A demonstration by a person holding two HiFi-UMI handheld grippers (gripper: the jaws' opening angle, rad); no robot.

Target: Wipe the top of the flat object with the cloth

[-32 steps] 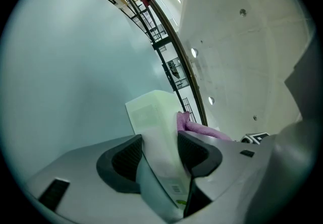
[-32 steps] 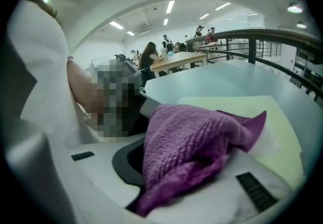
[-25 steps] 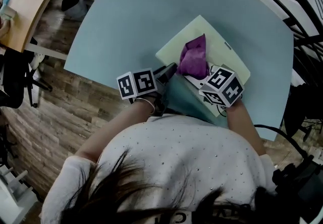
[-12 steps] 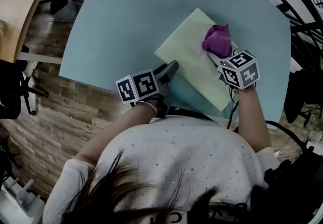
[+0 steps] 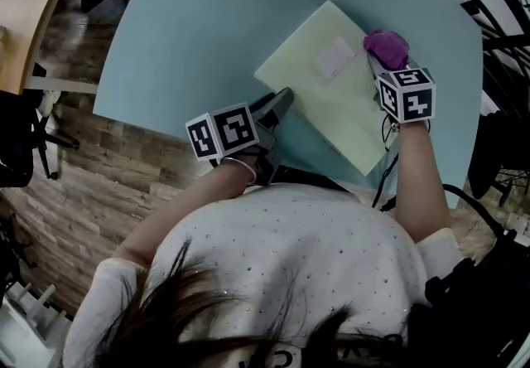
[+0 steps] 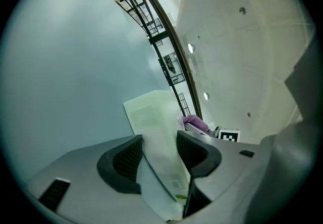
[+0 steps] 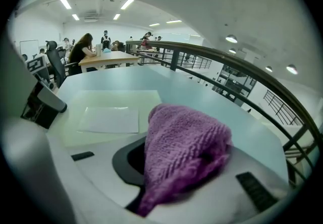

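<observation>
L claw [image 5: 280, 103] wide apart, jaws just been closing a bit, straddling near corner of pale flat pad [image 5: 319, 89] on blue surface [image 5: 207, 18], not pinching it. R claw [image 7: 174, 170] clamped on purple cloth [image 5: 387, 46] at pad's far-right edge.

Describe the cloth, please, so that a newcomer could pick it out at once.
On the light-blue table lies a pale yellow-green flat pad. By its right edge in the head view, the right gripper pinches a bunched knitted cloth. It is the only purple, soft thing there.
</observation>
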